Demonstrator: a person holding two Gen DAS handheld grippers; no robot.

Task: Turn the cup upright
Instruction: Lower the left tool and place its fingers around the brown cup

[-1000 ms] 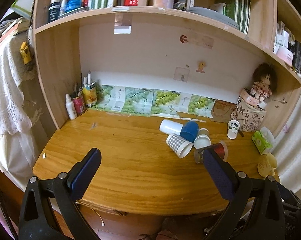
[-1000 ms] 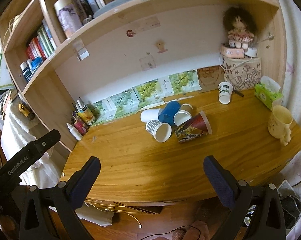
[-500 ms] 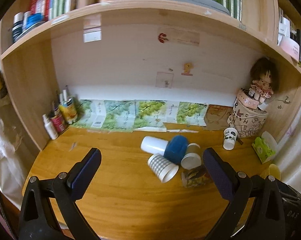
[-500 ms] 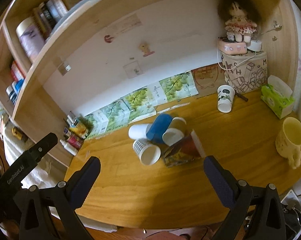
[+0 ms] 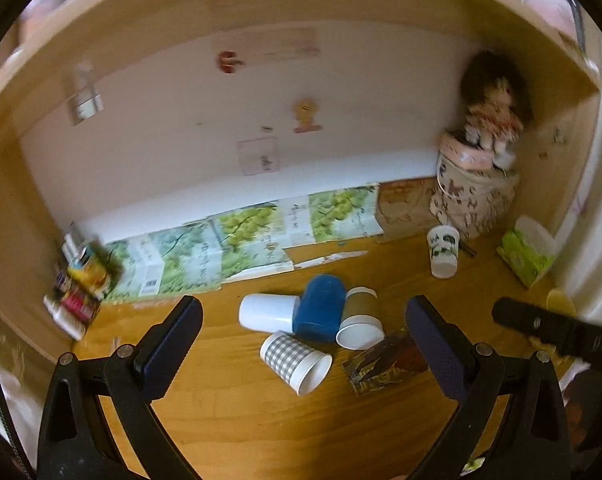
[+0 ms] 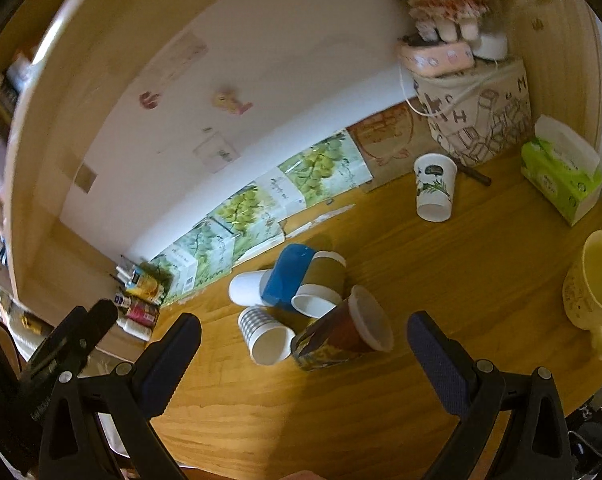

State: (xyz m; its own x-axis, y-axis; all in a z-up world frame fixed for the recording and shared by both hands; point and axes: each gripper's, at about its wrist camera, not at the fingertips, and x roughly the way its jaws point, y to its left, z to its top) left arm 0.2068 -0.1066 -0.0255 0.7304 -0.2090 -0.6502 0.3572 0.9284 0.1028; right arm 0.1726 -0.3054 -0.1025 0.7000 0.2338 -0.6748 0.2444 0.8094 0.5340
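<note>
Wooden desk (image 6: 441,280) under a bookshelf carries a cluster of tipped paper cups near its middle: blue cup (image 6: 287,276), checked cup (image 6: 263,334), red patterned cup (image 6: 341,338). Both the left gripper (image 5: 301,336) and the right gripper (image 6: 303,354) hover short of them, jaws wide apart and empty, apparently lined up to take one lying cup and stand it.

Wooden bench (image 6: 441,280), orange-brown grain. Mid-bench, cups on their sides in a cluster: white paper cup (image 6: 245,288), blue cup (image 6: 287,278), brown-sleeved cup (image 6: 321,286), grey-checked cup (image 6: 263,336), dark red printed cup (image 6: 345,334). Further back: inverted white leaf-print cup (image 6: 435,188); green tissue box (image 6: 561,176); yellow mug (image 6: 593,288) upright at right edge.
</note>
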